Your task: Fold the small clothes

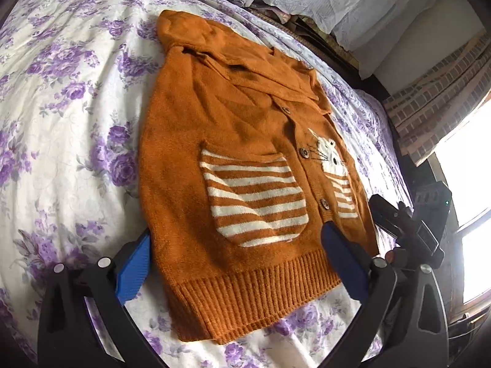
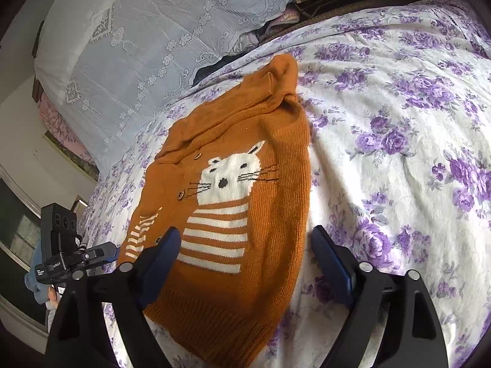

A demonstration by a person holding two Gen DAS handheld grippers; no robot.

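Note:
A small orange knitted cardigan (image 1: 214, 141) lies flat on the bed, hood at the far end, ribbed hem nearest me. It has a striped pocket (image 1: 254, 199), wooden buttons and a white cat face (image 2: 233, 174). Its sleeves look folded in. My left gripper (image 1: 236, 260) is open, its blue pads straddling the hem's left half, just above the cloth. My right gripper (image 2: 245, 260) is open over the hem's right half in the right wrist view, where the cardigan (image 2: 270, 141) fills the middle. Each gripper shows in the other's view: right (image 1: 405, 227), left (image 2: 76, 257).
The bed is covered by a white sheet with purple flowers (image 1: 61, 122). A pale lace-covered pile (image 2: 138, 46) and dark folded things lie along the far edge. A bright window (image 1: 469, 184) and a brick-pattern curtain are at the right.

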